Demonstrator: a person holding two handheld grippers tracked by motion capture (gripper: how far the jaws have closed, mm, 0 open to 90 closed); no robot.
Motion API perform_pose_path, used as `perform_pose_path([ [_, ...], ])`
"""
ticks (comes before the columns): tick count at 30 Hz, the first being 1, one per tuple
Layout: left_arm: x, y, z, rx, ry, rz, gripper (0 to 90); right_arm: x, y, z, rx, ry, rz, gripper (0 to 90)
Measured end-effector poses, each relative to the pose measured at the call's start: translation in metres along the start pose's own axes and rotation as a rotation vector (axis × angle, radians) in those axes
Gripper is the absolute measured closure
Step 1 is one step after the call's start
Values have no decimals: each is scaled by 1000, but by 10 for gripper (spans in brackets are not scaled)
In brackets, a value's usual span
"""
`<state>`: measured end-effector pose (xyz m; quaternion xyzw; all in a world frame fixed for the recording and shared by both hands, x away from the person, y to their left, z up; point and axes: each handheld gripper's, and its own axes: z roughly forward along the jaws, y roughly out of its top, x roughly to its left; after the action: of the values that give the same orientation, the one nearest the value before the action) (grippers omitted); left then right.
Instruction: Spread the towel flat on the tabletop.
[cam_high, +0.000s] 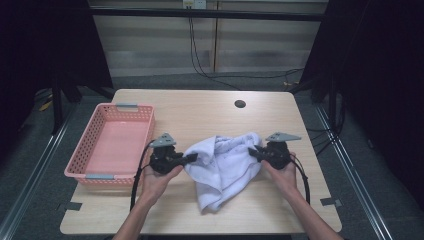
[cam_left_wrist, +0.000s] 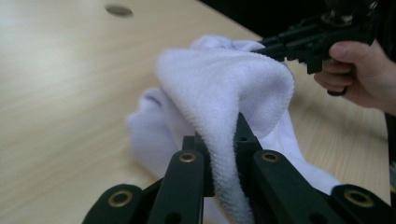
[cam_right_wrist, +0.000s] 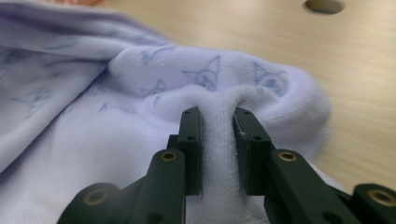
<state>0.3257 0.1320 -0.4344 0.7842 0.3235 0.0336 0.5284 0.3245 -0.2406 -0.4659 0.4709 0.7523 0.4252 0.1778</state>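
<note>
A white towel (cam_high: 223, 167) with a faint blue print lies crumpled in the middle of the wooden table (cam_high: 200, 112). My left gripper (cam_high: 190, 158) is shut on the towel's left edge, and a fold of the towel (cam_left_wrist: 224, 93) rises between its jaws. At the towel's right edge my right gripper (cam_high: 251, 151) is shut on another fold of the towel (cam_right_wrist: 205, 93), which bulges between the pads (cam_right_wrist: 191, 140). In the left gripper view the right gripper (cam_left_wrist: 271, 46) pinches the far side of the cloth, a hand (cam_left_wrist: 359, 74) behind it.
A pink plastic basket (cam_high: 97, 142) with nothing in it stands at the table's left side, close to my left hand. A round cable hole (cam_high: 240, 104) sits near the table's far edge. Cables trail over the floor behind the table.
</note>
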Motion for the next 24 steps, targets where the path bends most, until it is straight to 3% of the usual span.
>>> perform_pose_path([
  [2,1,5,-11,-6,22,14,857,-13,8,-7,-25,-7,27,745],
  [6,3,12,-32,-76,8,-5,858,-24,22,-17,-48,-24,28,756],
  [8,1,13,-40,-89,20,10,858,-27,29,-21,-68,-17,21,750],
  [17,-6,15,-69,-154,33,24,858,-28,55,-30,-128,5,22,749],
  [20,-2,16,-75,-179,25,-1,858,-28,62,-30,-132,12,22,749],
  [22,2,19,-77,-195,-2,-24,859,-29,69,-31,-146,8,23,751],
  [24,0,26,-80,-203,16,-11,859,-31,81,-34,-154,2,12,753],
])
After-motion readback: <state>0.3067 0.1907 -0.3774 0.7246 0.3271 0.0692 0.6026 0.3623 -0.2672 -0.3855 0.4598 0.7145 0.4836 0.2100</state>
